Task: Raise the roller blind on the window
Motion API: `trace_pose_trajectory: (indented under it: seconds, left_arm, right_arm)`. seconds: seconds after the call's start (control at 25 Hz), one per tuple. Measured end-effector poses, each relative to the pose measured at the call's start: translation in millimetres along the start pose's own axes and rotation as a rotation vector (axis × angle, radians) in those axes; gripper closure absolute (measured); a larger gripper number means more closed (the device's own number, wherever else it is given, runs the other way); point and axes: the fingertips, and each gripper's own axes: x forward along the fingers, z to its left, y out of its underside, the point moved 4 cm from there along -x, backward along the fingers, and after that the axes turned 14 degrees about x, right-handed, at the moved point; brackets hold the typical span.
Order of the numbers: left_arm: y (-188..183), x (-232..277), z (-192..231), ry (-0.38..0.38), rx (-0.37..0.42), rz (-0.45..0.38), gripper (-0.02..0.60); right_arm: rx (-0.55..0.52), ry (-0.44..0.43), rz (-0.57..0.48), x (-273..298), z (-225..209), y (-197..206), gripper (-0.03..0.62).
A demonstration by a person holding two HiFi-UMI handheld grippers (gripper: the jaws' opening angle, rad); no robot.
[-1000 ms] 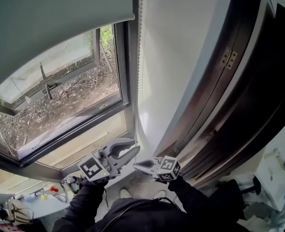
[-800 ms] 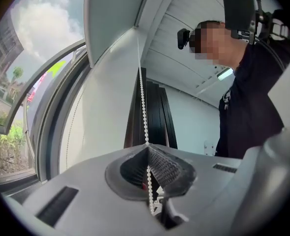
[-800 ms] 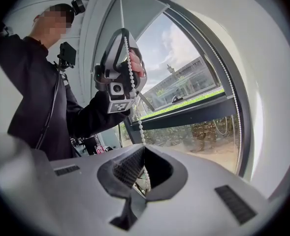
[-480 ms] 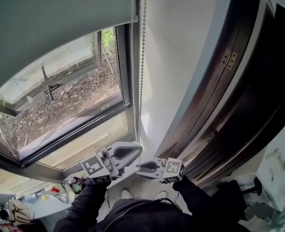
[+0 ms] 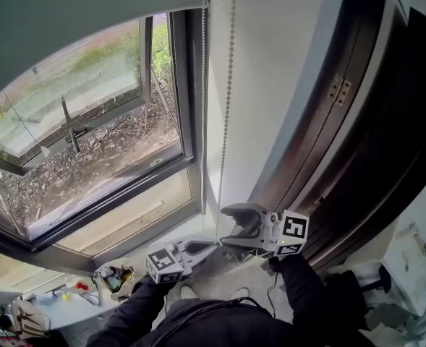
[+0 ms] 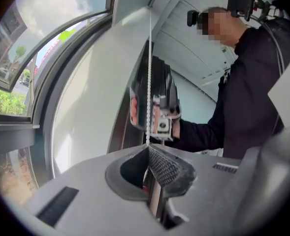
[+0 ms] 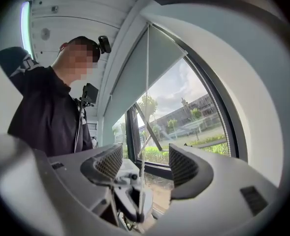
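The roller blind (image 5: 90,13) is seen high on the window (image 5: 90,136), covering only the top of the glass, with its lower edge across the upper part of the pane. A bead chain (image 5: 227,107) hangs in two strands beside the dark window frame (image 5: 187,121), against the white wall (image 5: 270,85). The left gripper (image 5: 211,246) is held low, below the sill, and its jaws are shown pressed together on the chain (image 6: 148,82), which runs straight down into the meeting pads (image 6: 159,166). The right gripper (image 5: 233,226) is held just above and to the right of the left one. Its jaws are opening and stand wide apart, and the chain (image 7: 146,92) is seen passing between the two pads (image 7: 183,166) without being touched by either. In the right gripper view the blind (image 7: 145,68) is seen above, against the sky.
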Motion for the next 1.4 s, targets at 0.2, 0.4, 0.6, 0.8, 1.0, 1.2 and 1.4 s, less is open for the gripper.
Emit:
trace_pose_trajectory:
  seconds: [0.2,0.4,0.6,0.8,1.0,1.2,1.4]
  left_arm:
    - [46.4,3.9,-20.8,0.023,-0.066,0.012,0.575]
    - [56.2,-1.7,-26.5,0.011,-0.042,0.012,0.575]
    - [58.3,-6.6,-22.3,-0.004,-0.032,0.022,0.575]
    - [61.6,-10.0,-19.8,-0.021,-0.074,0.008,0.575]
    - [53.8,-21.9,-10.7,-0.073,-0.083,-0.024,0.532]
    - [-5.2,-40.0,11.2,-0.187,-0.036,-0.129,0.491]
    - [-59.7,-46.5,30.1,-0.202,0.048,-0.208,0.483]
  right_arm:
    - [-0.049,-0.042,-0.022,16.1,23.1,-37.5,0.303]
    - [-0.09,-0.037,-0.025,30.4,38.1,-55.0,0.421]
    - [-0.102,0.004,-0.022,34.3,34.2,-71.0,0.516]
    - [-0.075,0.022,0.013,38.2,28.3,-73.3,0.586]
    - [-0.086,0.073,-0.004,35.7,18.9,-73.8,0.588]
    - [-0.037,0.11,0.07,38.2,-0.2,-31.8,0.589]
    - [0.056,0.14,0.144,38.5,-24.2,37.8,0.589]
